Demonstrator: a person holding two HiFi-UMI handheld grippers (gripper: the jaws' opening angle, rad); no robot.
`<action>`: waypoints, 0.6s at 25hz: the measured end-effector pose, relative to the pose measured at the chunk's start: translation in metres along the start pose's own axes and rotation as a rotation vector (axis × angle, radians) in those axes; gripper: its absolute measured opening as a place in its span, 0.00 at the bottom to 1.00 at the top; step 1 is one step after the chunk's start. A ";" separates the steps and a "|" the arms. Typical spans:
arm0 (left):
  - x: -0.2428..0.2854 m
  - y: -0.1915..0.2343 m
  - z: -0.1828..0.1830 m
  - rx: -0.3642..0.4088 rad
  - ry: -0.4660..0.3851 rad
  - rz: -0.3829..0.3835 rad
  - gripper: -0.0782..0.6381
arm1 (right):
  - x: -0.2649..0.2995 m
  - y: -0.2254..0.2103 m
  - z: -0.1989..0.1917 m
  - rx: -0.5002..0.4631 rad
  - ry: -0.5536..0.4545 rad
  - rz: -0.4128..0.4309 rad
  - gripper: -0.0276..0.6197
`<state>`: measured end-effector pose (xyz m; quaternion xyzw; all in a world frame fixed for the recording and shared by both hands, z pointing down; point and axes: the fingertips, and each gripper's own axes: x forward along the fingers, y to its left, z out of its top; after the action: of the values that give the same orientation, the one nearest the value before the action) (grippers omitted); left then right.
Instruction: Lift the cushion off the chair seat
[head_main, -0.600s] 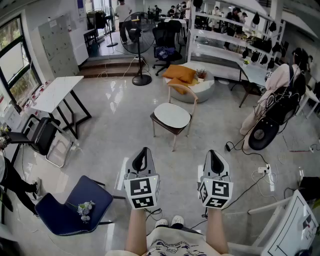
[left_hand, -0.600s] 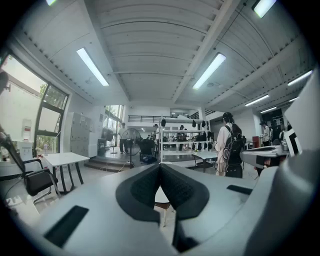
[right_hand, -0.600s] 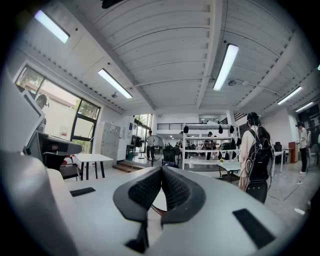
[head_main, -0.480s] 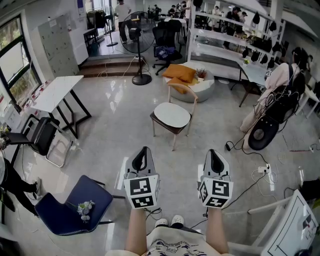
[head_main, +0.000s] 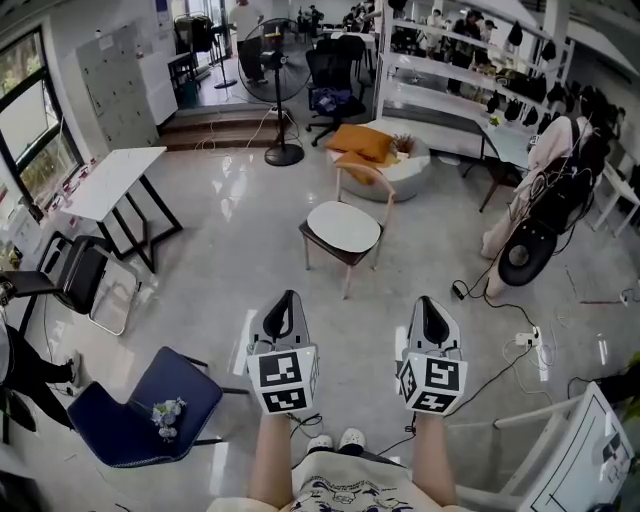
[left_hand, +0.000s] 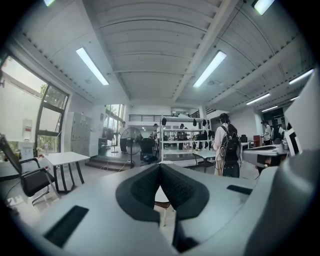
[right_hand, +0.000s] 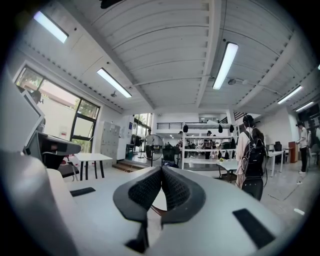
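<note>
Two hand-held grippers hover side by side above the polished grey floor of an open workshop. Both are aimed at a wooden chair standing ahead of them near the middle of the floor. The white oval cushion lies flat on the chair's seat, covering it almost edge to edge, in front of the curved backrest.

The cushion is well apart from both tools. The left gripper sits nearer the person and slightly left of the chair, and the right gripper nearer and to the chair's right. Bare floor separates their tips from the chair legs.

In the left gripper view, the dark ribbed pads are pressed together with nothing between them. A pale sliver of the cushion shows just under the closed tips. The right gripper view shows the same: pads pressed together and empty, with the cushion's edge visible below them (the chair's brown rim shows beneath it).

Around the chair:
- Just behind it, orange pillows are piled on a round white pouf.
- Farther back stands a pedestal fan.
- Along the left side of the floor is a white trestle table.
- At lower left, a navy chair carries a small bunch of flowers on its seat.
- At right, a person with a black backpack stands beside a desk.
</note>
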<state>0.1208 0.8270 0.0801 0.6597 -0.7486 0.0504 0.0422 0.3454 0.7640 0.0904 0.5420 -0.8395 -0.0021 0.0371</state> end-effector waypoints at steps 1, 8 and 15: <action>0.002 -0.001 -0.001 -0.003 0.003 0.002 0.13 | 0.002 -0.002 -0.001 -0.002 0.002 -0.001 0.06; 0.023 -0.011 -0.019 -0.024 0.035 0.036 0.13 | 0.020 -0.026 -0.016 0.008 0.006 0.019 0.08; 0.038 -0.020 -0.018 -0.033 0.014 0.055 0.38 | 0.039 -0.038 -0.026 0.025 0.031 0.092 0.30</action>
<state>0.1359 0.7890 0.1038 0.6379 -0.7668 0.0435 0.0568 0.3656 0.7134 0.1172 0.5034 -0.8628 0.0184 0.0433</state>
